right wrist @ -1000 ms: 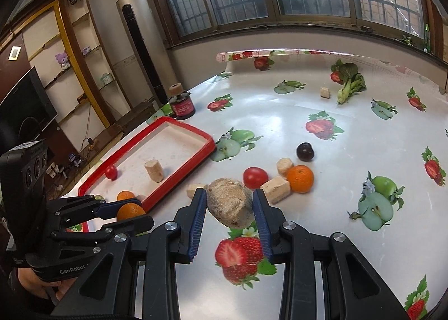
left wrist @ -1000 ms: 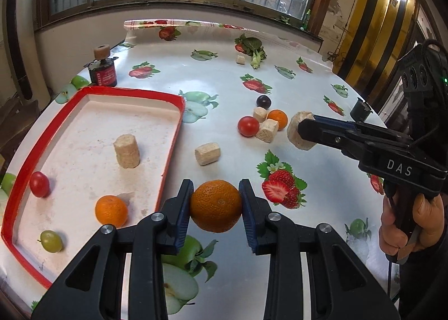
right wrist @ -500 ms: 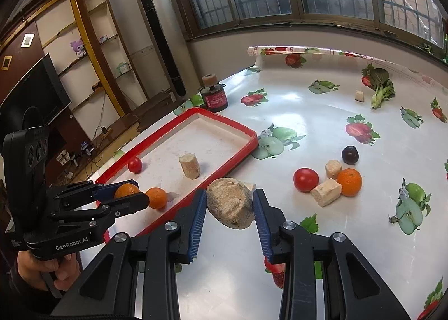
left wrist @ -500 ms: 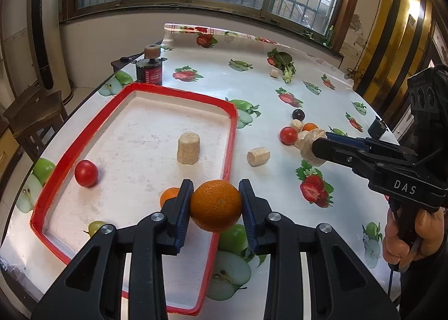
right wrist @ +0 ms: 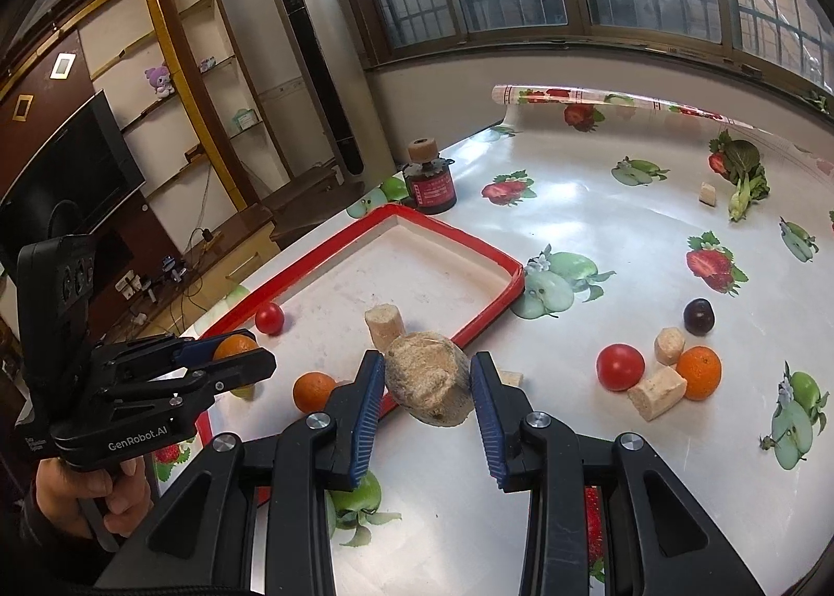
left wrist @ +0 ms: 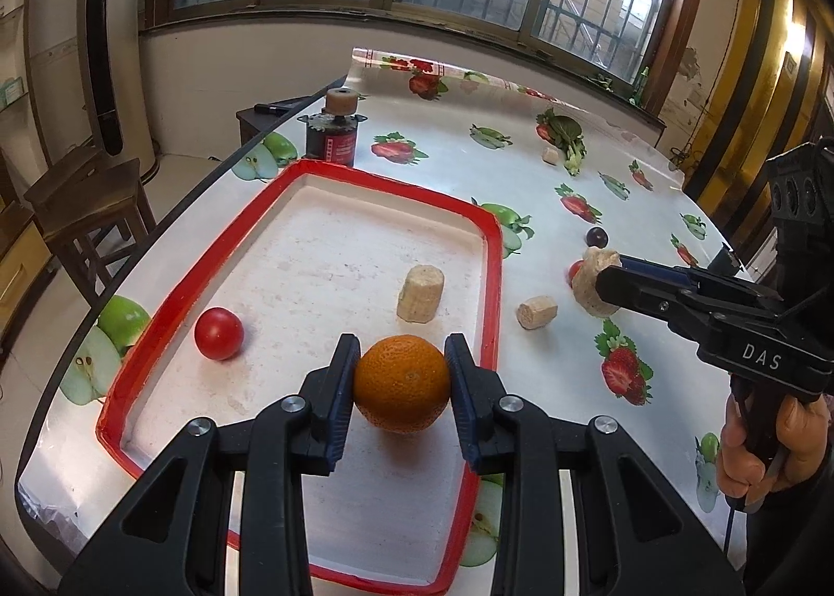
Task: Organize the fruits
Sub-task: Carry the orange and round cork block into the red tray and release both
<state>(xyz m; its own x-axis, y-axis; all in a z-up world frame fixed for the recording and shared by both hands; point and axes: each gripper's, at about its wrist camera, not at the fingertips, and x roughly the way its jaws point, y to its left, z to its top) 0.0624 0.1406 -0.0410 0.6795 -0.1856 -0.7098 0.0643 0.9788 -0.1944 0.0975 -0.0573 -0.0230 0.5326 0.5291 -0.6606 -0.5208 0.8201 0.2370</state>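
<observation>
The orange [left wrist: 402, 383] sits clenched between your left tongs [left wrist: 402, 390], raised above the near part of the red tray [left wrist: 492, 283]. Inside the tray lie a tomato [left wrist: 219, 333] at left and a tan chunk [left wrist: 420, 293] farther in. Your right tongs [right wrist: 423, 400] grip a brown lump [right wrist: 428, 377] over the counter [right wrist: 599, 210], just right of the tray.

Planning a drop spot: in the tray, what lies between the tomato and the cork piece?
Bare tray floor between tomato and cork piece, in the left wrist view.
</observation>
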